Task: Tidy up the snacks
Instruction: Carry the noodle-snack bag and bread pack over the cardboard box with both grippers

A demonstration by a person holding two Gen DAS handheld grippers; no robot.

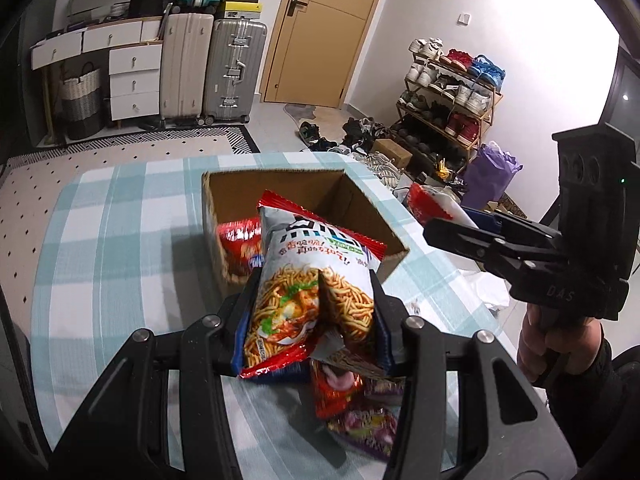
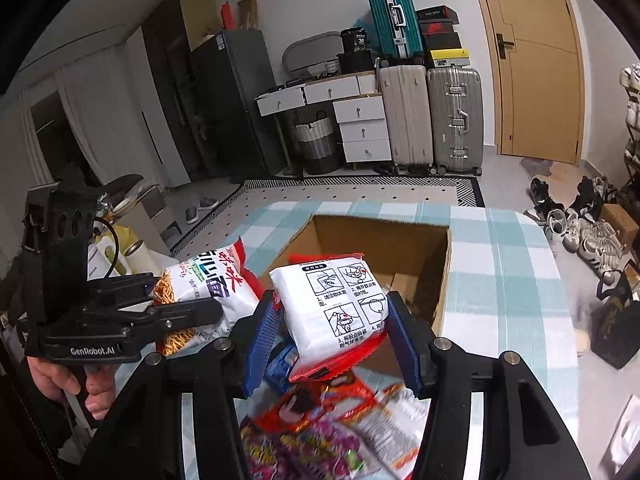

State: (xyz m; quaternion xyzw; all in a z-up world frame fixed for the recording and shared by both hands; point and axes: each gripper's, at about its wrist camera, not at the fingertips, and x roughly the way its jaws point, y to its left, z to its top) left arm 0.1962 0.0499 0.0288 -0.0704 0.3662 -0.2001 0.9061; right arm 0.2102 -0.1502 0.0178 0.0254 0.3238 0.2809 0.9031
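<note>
**Two packets held over the box**

Left hand-held gripper [image 1: 316, 312] clenched on noodle packet [image 1: 308, 280]: white w/ red edges, noodle photo. Right hand-held gripper [image 2: 332, 320] grips white packet [image 2: 340, 304] w/ printed diagrams, red trim. Open cardboard box [image 2: 440, 280] at 12 o'clock on checked counter [image 1: 120, 240]; loose snacks [image 2: 320, 432] at 6.

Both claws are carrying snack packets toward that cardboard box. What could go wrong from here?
The noodle packet is creased in the left gripper, so it may crush further. The white packet in the right gripper could slip from its smooth wrapper. Both packets approach the cardboard box together and might collide.
</note>
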